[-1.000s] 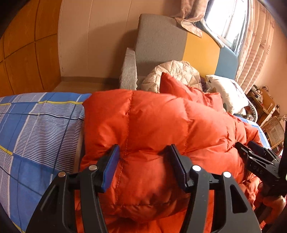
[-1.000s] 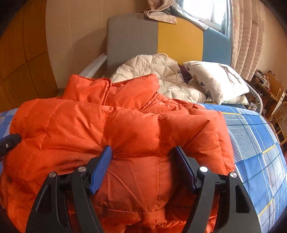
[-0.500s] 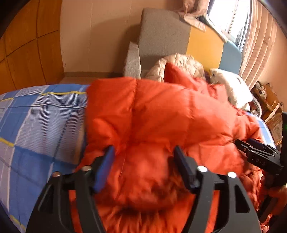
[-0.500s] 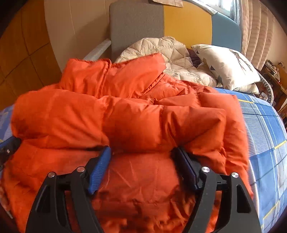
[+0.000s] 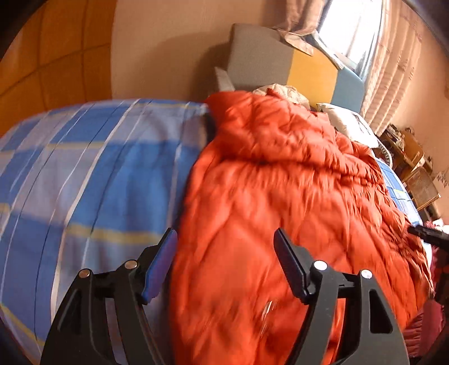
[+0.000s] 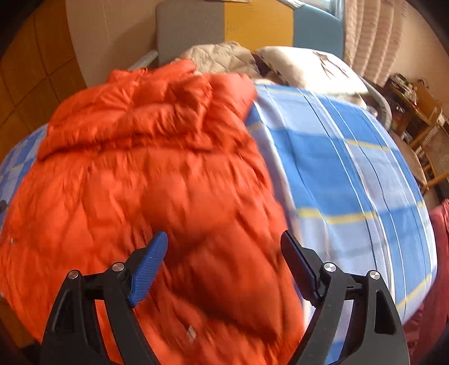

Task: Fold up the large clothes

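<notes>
Orange quilted down jacket [image 5: 280,202] spread flat on a bed with a blue, white and yellow checked sheet [image 5: 92,174]; collar end toward the headboard, lower part toward the cameras. Both views blurred.

Left claw [image 5: 226,266]: spread wide, above the jacket's left edge. Left finger over the sheet, right finger over orange fabric. No fabric pinched. Opening up over the last second, then settled.

Right claw [image 6: 224,264]: spread wide, above the jacket's right edge [image 6: 157,179]. Left finger over the jacket, right finger at the border with the checked sheet [image 6: 350,174]. Nothing pinched. Likewise widened over the last second, then settled.

Beyond the jacket: beige quilted garment [image 6: 221,57] and a pale pillow [image 6: 306,67] against a grey, yellow and blue headboard [image 6: 252,22]. Curtains [image 5: 393,61] at right. Black tip of the right claw visible at the far right of the left wrist view.
</notes>
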### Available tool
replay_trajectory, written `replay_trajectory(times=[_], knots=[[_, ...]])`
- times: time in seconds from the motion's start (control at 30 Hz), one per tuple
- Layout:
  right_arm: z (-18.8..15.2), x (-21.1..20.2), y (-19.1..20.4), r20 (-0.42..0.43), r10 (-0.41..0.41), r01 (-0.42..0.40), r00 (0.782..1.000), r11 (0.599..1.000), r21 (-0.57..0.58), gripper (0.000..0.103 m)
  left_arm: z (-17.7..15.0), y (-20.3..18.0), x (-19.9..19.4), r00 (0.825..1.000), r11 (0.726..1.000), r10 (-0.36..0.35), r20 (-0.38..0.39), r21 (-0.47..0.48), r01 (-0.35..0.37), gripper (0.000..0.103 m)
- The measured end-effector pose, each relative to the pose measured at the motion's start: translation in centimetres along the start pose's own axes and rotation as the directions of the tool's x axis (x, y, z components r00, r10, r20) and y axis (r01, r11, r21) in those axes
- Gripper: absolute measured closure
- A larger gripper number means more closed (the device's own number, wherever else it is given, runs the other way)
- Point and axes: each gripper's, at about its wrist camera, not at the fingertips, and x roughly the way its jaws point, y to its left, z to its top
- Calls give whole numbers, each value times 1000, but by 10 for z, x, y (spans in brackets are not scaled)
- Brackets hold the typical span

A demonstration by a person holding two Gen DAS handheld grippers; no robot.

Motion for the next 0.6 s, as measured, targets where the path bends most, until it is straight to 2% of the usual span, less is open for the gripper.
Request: replay_trajectory(times=[0.1, 0.23, 0.33, 0.47, 0.5, 0.53, 0.6], knots=[[-35, -13, -12, -26, -7, 8, 1000, 1000, 17, 21, -27, 17, -12, 999, 998, -35, -22, -58, 33, 36], [-72, -26, -18, -50, 39, -36, 998, 997, 67, 21, -60, 25, -20, 996, 992, -76, -56, -104, 70, 45], [-92, -33, -22, -49, 76, -71, 996, 991, 111, 21, -77, 30, -26, 992, 983, -110, -58, -154, 100, 51], [-109, -33, -31, -67, 158, -144, 985, 972, 184, 21, -92, 26, -31, 986, 975, -152, -64, -174, 139, 53], [-112, -33, -32, -67, 175, -158, 982, 967, 201, 21, -94, 24, -32, 983, 973, -172, -67, -170, 158, 58], [-116, -33, -34, -62, 198, -180, 978, 959, 221, 25, -96, 22, -33, 982, 974, -175, -69, -160, 162, 61], [-121, -33, -36, -52, 236, -217, 970, 946, 242, 41, -99, 17, -34, 979, 973, -192, -69, -142, 181, 76]])
